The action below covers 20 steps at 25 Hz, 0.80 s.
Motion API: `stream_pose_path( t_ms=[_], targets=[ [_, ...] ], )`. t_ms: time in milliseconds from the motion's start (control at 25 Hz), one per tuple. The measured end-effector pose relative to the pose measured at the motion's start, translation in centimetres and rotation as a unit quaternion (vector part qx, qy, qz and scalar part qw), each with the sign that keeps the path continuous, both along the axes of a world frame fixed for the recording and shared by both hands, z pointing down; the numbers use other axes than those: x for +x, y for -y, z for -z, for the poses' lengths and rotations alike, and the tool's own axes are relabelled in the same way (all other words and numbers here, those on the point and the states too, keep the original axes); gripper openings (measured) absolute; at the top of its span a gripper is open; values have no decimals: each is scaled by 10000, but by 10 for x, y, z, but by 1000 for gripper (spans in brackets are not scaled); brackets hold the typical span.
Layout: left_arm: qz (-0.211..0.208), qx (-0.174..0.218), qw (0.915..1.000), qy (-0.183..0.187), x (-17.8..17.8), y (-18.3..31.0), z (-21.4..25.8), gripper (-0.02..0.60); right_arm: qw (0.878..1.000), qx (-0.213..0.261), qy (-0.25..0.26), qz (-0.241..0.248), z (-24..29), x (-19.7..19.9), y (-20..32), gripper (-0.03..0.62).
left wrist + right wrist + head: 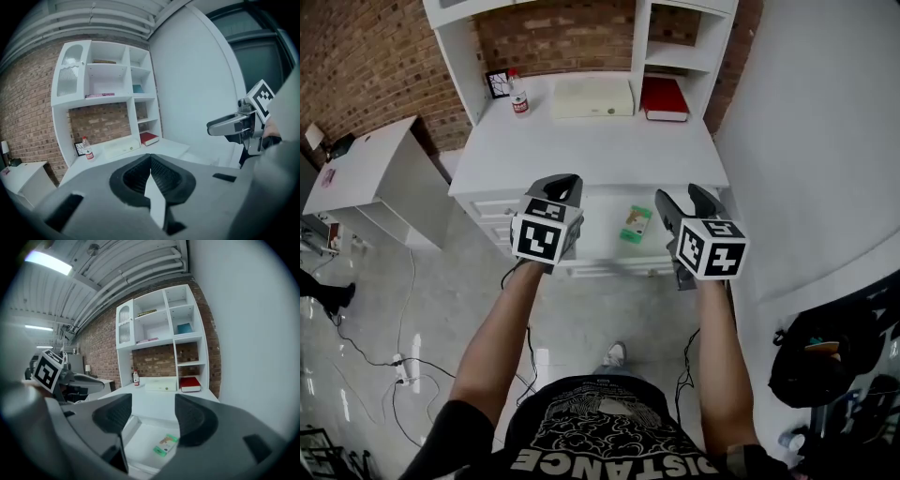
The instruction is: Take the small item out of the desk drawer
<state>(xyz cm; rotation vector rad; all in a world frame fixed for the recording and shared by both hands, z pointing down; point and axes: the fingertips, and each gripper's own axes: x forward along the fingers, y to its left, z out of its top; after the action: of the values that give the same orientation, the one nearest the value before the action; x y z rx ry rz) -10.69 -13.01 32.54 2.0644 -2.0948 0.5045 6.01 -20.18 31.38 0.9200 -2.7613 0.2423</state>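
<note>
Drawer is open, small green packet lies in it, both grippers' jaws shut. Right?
One error: only the left gripper has shut jaws. The right gripper view shows the right gripper with jaws apart, empty. The drawer is open with the green packet inside.

White desk — green small item — red book

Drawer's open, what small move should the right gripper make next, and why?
Probably lower the right gripper toward the small green box: its jaws stand apart and empty above the open drawer, and the box lies untouched on the drawer floor.
</note>
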Motion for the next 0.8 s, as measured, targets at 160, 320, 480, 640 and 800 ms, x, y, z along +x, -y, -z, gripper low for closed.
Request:
stream_pose_path(
  t_ms=[160,320,480,640,800],
  targets=[
    [51,-76,10000,38,0,27,-2,2,10000,-71,-2,60,-2,-2,29,303],
    [86,-151,9998,54,-1,48,-6,2,9998,-156,4,106,-7,-4,50,314],
    [59,-205,9997,71,4,65,-11,2,9996,-255,-1,126,-15,0,65,335],
    [34,-270,9996,105,4,75,-17,2,9991,-380,-56,160,-28,-2,73,357],
    [-4,-301,9995,117,0,82,-22,2,9983,-539,-159,175,-44,-7,75,369]
  ],
)
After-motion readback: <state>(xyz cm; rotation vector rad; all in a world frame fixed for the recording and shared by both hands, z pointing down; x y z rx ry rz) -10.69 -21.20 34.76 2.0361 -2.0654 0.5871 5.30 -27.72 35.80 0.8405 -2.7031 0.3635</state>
